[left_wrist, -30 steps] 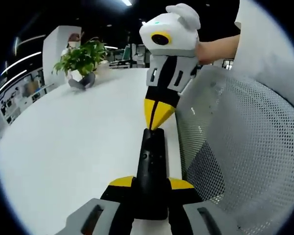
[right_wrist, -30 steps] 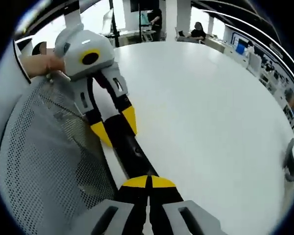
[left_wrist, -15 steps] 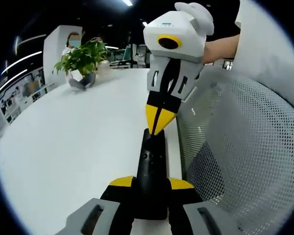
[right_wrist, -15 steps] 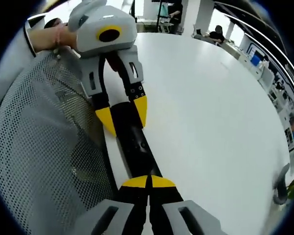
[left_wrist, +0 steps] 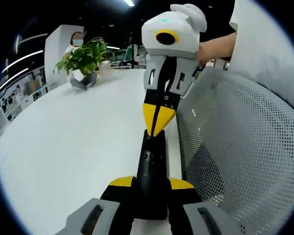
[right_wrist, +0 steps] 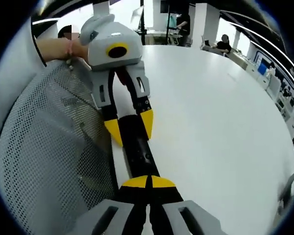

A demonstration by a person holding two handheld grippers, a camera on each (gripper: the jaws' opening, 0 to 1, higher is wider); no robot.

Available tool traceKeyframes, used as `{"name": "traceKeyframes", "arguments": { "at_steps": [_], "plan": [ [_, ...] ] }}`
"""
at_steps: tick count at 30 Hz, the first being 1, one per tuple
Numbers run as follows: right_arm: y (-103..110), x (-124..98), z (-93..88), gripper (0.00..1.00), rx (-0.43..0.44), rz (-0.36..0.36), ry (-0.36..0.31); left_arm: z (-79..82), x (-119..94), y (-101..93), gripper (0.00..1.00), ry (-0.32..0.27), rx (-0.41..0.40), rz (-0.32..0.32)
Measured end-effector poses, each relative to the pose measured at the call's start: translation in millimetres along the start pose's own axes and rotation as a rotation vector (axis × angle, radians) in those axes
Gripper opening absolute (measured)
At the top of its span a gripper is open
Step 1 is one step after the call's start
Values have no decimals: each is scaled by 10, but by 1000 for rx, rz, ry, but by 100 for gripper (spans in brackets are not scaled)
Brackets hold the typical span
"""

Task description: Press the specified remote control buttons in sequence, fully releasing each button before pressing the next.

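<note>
White table [left_wrist: 63, 147], grippers [left_wrist: 158, 125] over remote [left_wrist: 151, 169]

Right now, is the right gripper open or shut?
Shut: the right gripper has its yellow tips pressed together in both views, at the end of the black remote held by the left gripper.

Left gripper [right_wrist: 129, 128]: white rounded housing, yellow-ringed black disc, grey slotted arms, black fingers with yellow pointed tips. Right gripper [left_wrist: 159, 120]: same build, small green light on top. Person: white short sleeve [left_wrist: 264, 44].
</note>
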State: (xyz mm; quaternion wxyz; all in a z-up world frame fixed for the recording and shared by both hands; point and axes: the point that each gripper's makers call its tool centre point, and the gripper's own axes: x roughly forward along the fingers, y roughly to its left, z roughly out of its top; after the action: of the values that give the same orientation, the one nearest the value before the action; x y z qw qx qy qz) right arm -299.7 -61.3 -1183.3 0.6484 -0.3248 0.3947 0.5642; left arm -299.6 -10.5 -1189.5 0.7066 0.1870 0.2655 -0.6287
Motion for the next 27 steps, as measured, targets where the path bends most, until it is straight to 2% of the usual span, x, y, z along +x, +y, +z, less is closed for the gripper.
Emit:
{"name": "traceKeyframes", "arguments": {
  "at_steps": [1,2,5,8,9,12,14,15,16,17,19,20,21,25,26,27],
  "plan": [
    [-28,6,21,0,-2,-31,-11,0,0,-2,24,0,3,2],
    [-6,-17,24,0,-13,-10,-4,2,0,-1,24,1,7,4],
    [-12,-6,24,0,-37,-8,-7,-1,0,-4,24,4,11,6],
    [-12,4,34,0,-77,-11,22,1,0,-4,24,3,9,6],
    [-15,7,26,0,-117,-11,49,0,0,-5,24,4,9,7],
    [-9,7,29,0,-122,-9,52,-1,0,-7,24,6,14,9],
    [-11,-5,34,0,-45,12,6,0,-1,-7,24,3,10,9],
    [-20,-17,36,0,49,13,-23,0,-1,-8,24,2,9,9],
    [-20,-26,47,0,91,16,-44,0,-1,-7,24,2,10,10],
    [-12,-36,28,0,66,22,-51,1,-1,-8,24,2,9,11],
    [-83,-45,5,9,43,-43,-47,1,1,-9,24,2,10,12],
    [-28,-35,5,10,36,-13,-44,2,1,-9,24,1,10,12],
    [-4,-29,12,8,37,1,-44,2,1,-9,24,-1,9,12],
    [20,0,84,7,-2,18,-57,2,3,-8,24,-4,6,11],
    [31,13,74,8,-28,25,-40,2,3,-8,24,-3,7,11],
    [24,6,78,7,-93,32,-31,2,3,-8,24,-3,7,11]
  ]
}}
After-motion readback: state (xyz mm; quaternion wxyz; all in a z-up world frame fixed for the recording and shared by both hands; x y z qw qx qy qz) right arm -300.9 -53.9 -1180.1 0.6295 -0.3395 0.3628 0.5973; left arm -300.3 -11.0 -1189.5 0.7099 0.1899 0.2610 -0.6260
